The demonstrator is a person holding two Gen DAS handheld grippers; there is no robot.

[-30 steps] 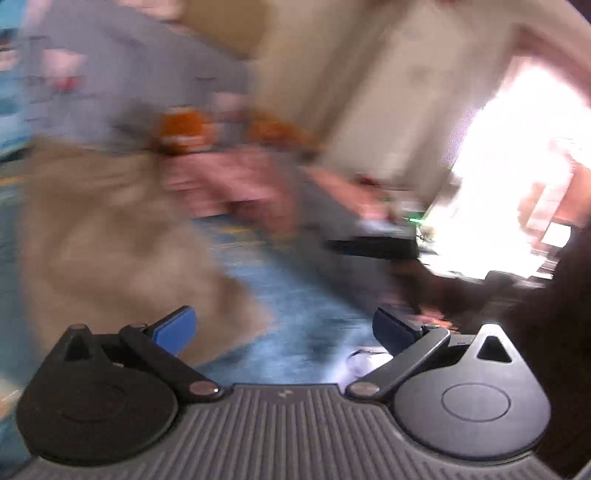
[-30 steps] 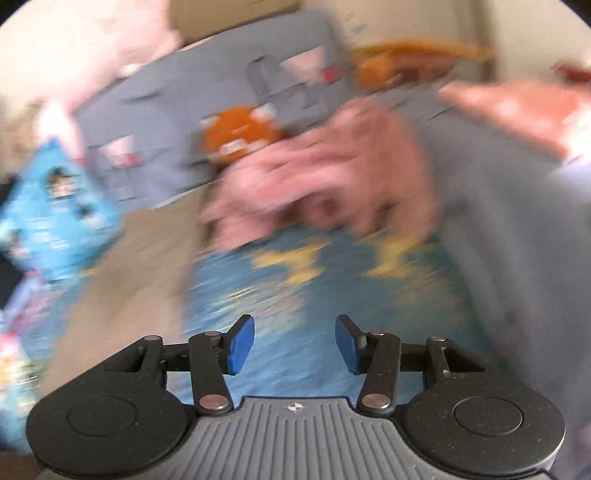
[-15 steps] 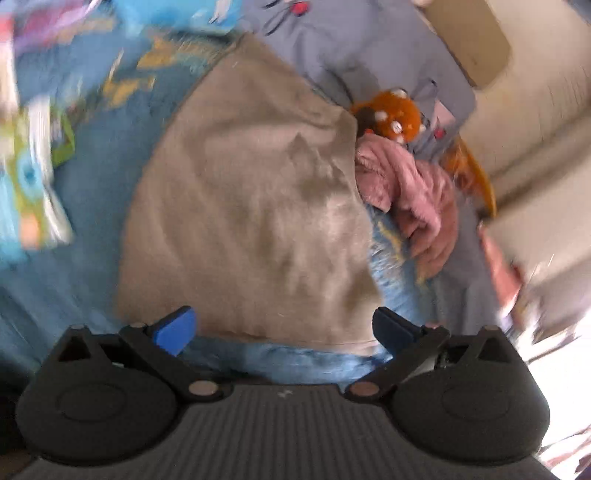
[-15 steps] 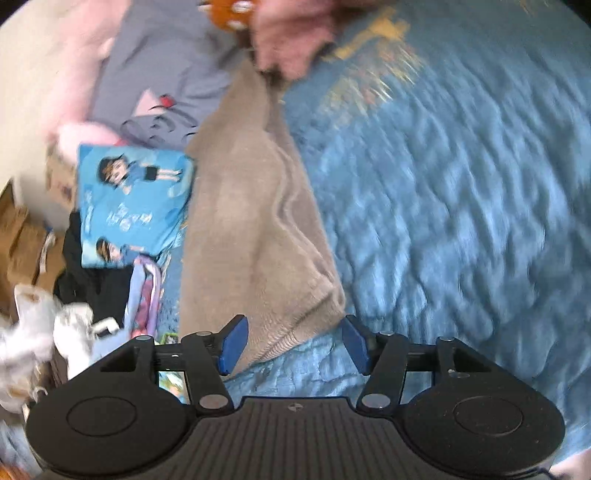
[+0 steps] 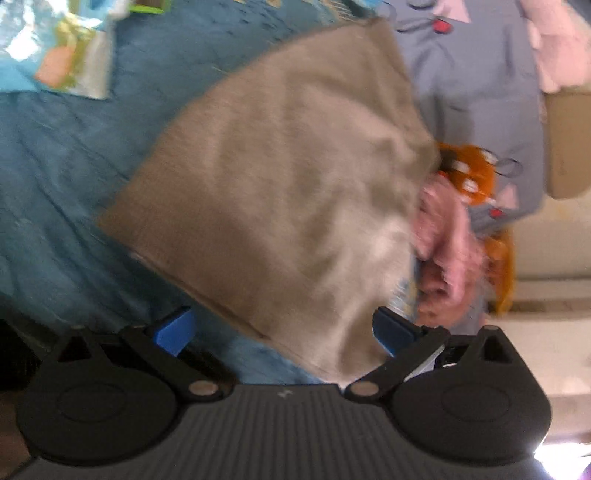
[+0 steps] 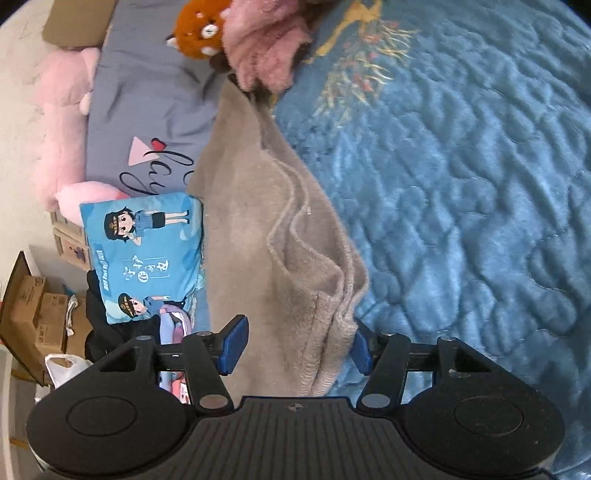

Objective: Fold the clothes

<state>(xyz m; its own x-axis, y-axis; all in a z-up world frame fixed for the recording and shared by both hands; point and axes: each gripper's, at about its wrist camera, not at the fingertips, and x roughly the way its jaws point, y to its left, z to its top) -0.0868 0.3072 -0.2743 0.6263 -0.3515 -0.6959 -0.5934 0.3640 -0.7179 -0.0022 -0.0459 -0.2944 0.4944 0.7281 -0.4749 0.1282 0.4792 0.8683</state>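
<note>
Beige fleecy garment (image 6: pixel 280 236) lies layered on the blue quilted bedspread (image 6: pixel 461 192), its stacked hems between your spread right gripper (image 6: pixel 295 350) and left gripper (image 5: pixel 284 332); pinch too shallow and layers may slip apart.

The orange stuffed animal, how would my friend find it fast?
Start at the big blue quilt, then go to the grey pillow at its end. The orange stuffed animal sits there beside fluffy pink cloth; nothing else is orange with white spots.
</note>
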